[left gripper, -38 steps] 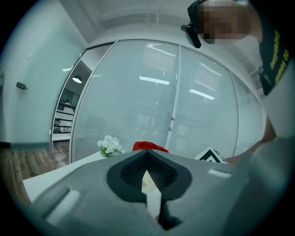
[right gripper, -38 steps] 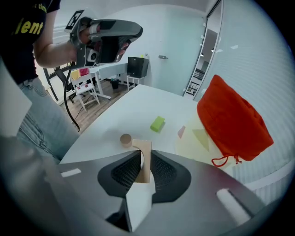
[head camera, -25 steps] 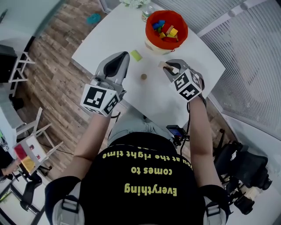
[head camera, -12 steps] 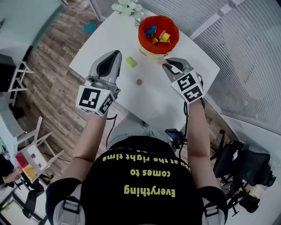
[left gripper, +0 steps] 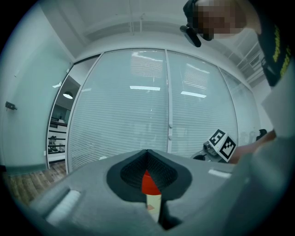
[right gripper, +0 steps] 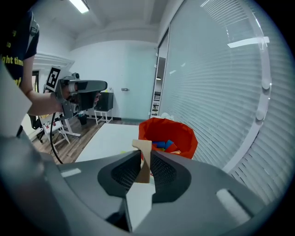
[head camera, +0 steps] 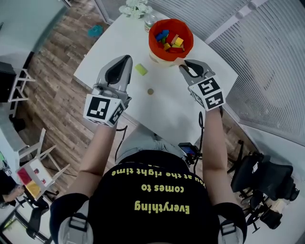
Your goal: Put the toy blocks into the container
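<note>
The red container (head camera: 170,29), holding several coloured blocks, stands at the far side of the white table (head camera: 167,112). My right gripper (head camera: 183,67) hovers just beside its near rim, shut on a tan wooden block (head camera: 178,62). In the right gripper view the tan block (right gripper: 142,148) stands upright between the pads, with the container (right gripper: 177,133) straight ahead. My left gripper (head camera: 126,59) hangs over the table's left part; its jaws pinch a small red block (left gripper: 148,182). A green block (head camera: 141,69) and a small brown round piece (head camera: 150,91) lie on the table between the grippers.
A vase of white flowers (head camera: 136,7) and a glass (head camera: 149,21) stand at the table's far edge. Glass walls with blinds (head camera: 267,57) run along the right. Wood floor (head camera: 57,71) lies to the left, with a teal object (head camera: 95,31) on it.
My right gripper has risen and moved toward the container with the tan block in it, rolling a little. The left gripper has hardly shifted.
</note>
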Action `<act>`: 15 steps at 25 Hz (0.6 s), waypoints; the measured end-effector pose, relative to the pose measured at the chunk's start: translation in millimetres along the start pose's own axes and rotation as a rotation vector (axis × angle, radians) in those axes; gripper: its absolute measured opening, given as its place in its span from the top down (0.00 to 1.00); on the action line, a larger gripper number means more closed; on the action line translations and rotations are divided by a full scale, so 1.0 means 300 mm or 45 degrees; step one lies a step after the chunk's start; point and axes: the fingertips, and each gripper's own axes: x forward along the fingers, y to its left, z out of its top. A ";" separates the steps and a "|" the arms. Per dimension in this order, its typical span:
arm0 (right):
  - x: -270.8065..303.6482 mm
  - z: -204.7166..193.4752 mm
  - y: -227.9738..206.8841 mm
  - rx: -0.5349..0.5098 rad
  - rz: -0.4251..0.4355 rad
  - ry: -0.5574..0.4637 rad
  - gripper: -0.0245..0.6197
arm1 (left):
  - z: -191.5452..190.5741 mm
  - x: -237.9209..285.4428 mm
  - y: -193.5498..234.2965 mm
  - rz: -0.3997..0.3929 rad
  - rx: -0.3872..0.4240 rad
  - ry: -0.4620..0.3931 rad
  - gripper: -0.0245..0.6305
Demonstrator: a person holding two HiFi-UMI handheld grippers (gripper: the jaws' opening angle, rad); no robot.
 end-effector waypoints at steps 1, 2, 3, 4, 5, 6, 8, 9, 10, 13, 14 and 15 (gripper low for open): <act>0.001 0.006 -0.005 -0.001 -0.001 -0.004 0.85 | -0.002 0.003 0.002 0.000 -0.003 0.000 0.96; 0.003 0.011 -0.011 -0.005 -0.002 -0.006 0.85 | -0.005 0.007 0.003 0.000 -0.006 0.002 0.96; 0.006 0.017 -0.018 -0.010 -0.003 -0.007 0.85 | -0.008 0.011 0.004 -0.001 -0.008 0.004 0.96; 0.010 0.023 -0.025 -0.014 -0.001 -0.008 0.85 | -0.011 0.016 0.006 -0.001 -0.008 0.007 0.96; 0.014 0.030 -0.031 -0.016 0.002 -0.012 0.85 | -0.013 0.019 0.008 -0.001 -0.008 0.011 0.96; 0.017 0.037 -0.035 -0.016 0.006 -0.016 0.85 | -0.016 0.021 0.008 -0.001 -0.006 0.015 0.96; 0.019 0.046 -0.042 -0.017 0.012 -0.020 0.85 | -0.021 0.021 0.005 -0.004 -0.004 0.024 0.96; 0.021 0.051 -0.045 -0.019 0.014 -0.021 0.85 | -0.024 0.022 0.004 -0.005 -0.005 0.029 0.96; 0.025 0.057 -0.049 -0.023 0.016 -0.022 0.85 | -0.026 0.023 0.004 -0.005 -0.007 0.032 0.96; 0.043 0.085 -0.064 -0.041 0.022 -0.028 0.85 | -0.037 0.027 0.012 0.000 -0.016 0.038 0.96; 0.052 0.096 -0.068 -0.048 0.025 -0.030 0.85 | -0.042 0.027 0.014 0.002 -0.019 0.041 0.96; 0.061 0.106 -0.072 -0.056 0.030 -0.031 0.85 | -0.046 0.026 0.015 0.005 -0.022 0.045 0.96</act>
